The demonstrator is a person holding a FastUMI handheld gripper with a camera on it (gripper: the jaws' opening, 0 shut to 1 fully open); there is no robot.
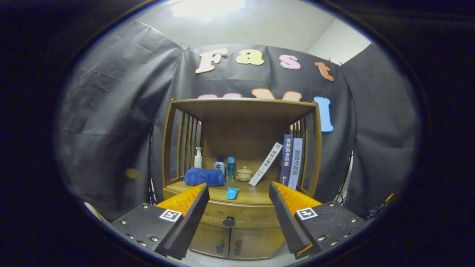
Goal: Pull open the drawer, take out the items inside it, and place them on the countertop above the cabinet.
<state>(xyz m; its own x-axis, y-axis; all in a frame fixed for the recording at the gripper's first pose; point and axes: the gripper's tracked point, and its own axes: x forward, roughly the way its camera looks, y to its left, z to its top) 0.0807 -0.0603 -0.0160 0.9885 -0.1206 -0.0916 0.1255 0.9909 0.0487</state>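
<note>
While black cloth (111,122) drapes the booth on every side, a wooden cabinet (241,237) stands ahead with its drawer (237,217) shut. Spread wide and empty, the gripper (239,193) frames the drawer's dark knob (229,221). Beyond the fingers, the countertop (256,194) carries a blue tube (232,193), folded blue towel (204,177), pump bottle (198,158), two small bottles (225,166), lidded cup (244,173) and books (291,161), one leaning.
</note>
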